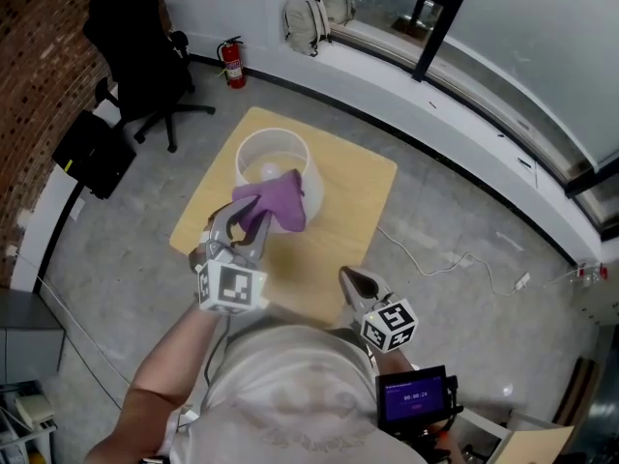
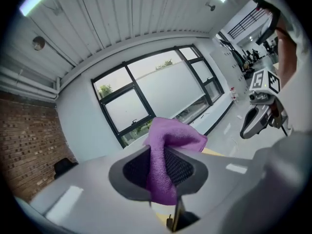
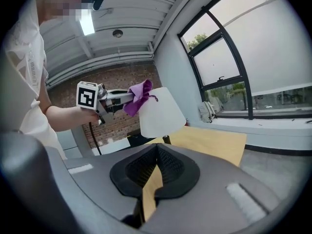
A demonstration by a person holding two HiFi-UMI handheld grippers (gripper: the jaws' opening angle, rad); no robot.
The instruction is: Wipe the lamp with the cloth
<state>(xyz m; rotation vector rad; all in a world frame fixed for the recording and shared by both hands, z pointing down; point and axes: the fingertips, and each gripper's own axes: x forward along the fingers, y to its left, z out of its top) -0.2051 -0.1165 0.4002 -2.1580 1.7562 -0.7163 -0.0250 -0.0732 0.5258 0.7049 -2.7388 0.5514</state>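
Your left gripper (image 1: 250, 222) was clenched on the purple cloth (image 1: 278, 201). In the left gripper view the cloth (image 2: 168, 140) ran straight down between the two pads, and a loose fold stuck out past the tips of the left gripper (image 2: 163, 172). You held it up at the lamp (image 1: 276, 162), with the cloth against the near right side of the white shade, near the top rim. The right gripper view showed the same contact: the cloth (image 3: 139, 96) touched the upper left edge of the lamp (image 3: 161, 113), pinched in the left gripper (image 3: 124, 97).

The lamp stood upright on the far left part of the wooden table (image 1: 358, 191). A dark stem showed under the shade in the right gripper view.

Your right gripper (image 1: 354, 286) was over the near edge of the table, right of the lamp and well apart from it. Its jaws were together at the tips with nothing between them. Only a sliver of tabletop showed through the slot in the right gripper (image 3: 155, 172). In the left gripper view the right gripper (image 2: 256, 121) hung at the right, empty.

On the floor beyond the table were a black office chair (image 1: 145, 46) at far left, a red fire extinguisher (image 1: 231, 63) and a backpack (image 1: 308, 19) by the far wall. A white cable (image 1: 435, 259) lay to the right of the table.
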